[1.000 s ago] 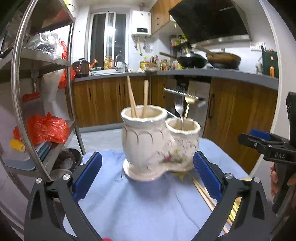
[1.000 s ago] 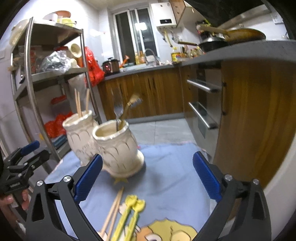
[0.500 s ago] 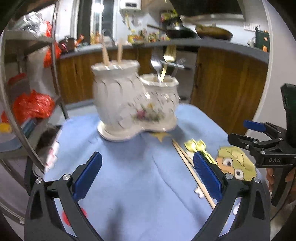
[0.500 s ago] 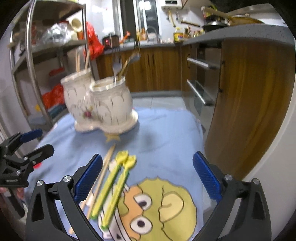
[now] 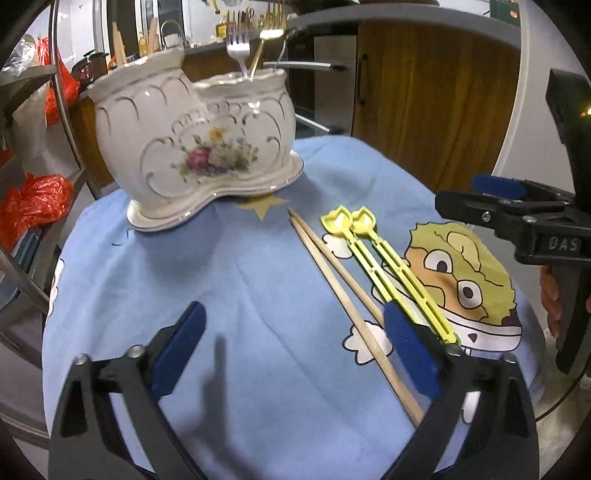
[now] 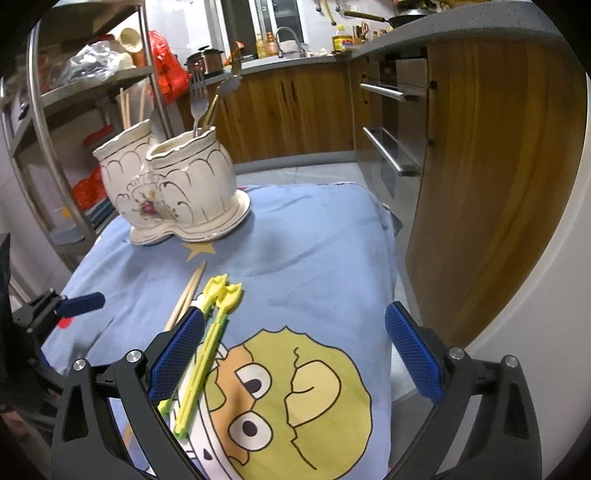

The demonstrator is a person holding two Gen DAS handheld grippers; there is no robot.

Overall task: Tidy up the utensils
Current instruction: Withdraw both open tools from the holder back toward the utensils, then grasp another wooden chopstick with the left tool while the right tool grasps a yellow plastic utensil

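Wooden chopsticks (image 5: 347,295) full-length from left wrist only.

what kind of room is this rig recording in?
A home kitchen, most likely. Wooden cabinets run under a grey countertop with a sink faucet, a pan sits on the cooktop, and a metal storage rack stands beside the cloth-covered table.

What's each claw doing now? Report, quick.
Left claw: open, holding nothing.
Right claw: open, holding nothing.
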